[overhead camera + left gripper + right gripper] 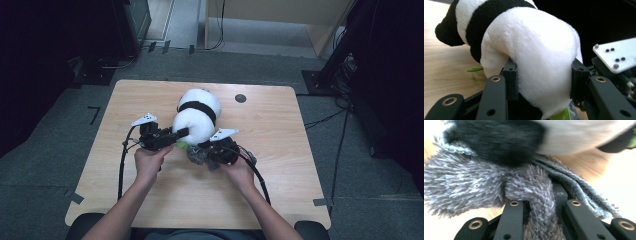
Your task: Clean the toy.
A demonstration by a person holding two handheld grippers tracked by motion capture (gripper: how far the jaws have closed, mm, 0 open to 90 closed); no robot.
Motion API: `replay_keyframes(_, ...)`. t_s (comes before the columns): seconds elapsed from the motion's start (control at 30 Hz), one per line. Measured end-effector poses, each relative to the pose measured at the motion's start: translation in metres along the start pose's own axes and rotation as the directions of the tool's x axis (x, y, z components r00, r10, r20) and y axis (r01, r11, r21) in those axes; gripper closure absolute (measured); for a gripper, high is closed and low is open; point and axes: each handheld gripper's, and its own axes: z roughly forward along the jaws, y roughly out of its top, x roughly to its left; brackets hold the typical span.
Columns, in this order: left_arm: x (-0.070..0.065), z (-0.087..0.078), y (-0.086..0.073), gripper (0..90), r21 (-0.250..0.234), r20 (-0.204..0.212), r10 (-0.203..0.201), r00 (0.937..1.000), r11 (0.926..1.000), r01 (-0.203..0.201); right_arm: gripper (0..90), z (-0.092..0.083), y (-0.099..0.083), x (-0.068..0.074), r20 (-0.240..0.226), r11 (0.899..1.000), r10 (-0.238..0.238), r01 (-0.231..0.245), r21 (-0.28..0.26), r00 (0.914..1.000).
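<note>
Nearest the person, right tool (212, 156) clamped tight on a strip of fuzzy grey scarf (537, 195), jaws nearly together around it, the scarf bunched on the counter (150, 200) under the near end of the toy. Left tool (176, 136) just beside it, jaws partway closed and pressing into both sides of the white plush body of a stuffed panda (534, 57), a green leaf (560, 116) showing beneath. Farther back, panda lying mid-counter, its black band (197, 106) across the body.
</note>
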Motion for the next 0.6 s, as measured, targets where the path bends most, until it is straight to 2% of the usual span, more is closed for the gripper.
replay_keyframes(0.3,0.005,-0.004,0.002,53.6,-0.004,-0.012,0.035,0.9993,0.9994,-0.035,77.3,-0.008,0.000,-0.014,0.041,0.999,0.030,-0.032,0.037,0.9987)
replay_keyframes(0.4,0.007,-0.006,0.002,53.6,-0.011,-0.015,0.054,0.9984,0.9985,-0.054,77.3,-0.010,0.000,-0.021,0.030,0.997,0.044,-0.046,0.054,0.9986)
replay_keyframes(0.47,0.008,-0.007,0.003,53.6,-0.013,-0.017,0.053,0.9985,0.9985,-0.053,77.3,-0.013,-0.001,-0.025,0.034,0.996,0.060,-0.062,0.069,0.9976)
replay_keyframes(0.6,0.011,-0.008,0.004,53.6,-0.005,-0.031,0.061,0.9977,0.9981,-0.061,77.3,-0.018,-0.003,-0.033,0.041,0.994,0.084,-0.087,0.063,0.9956)
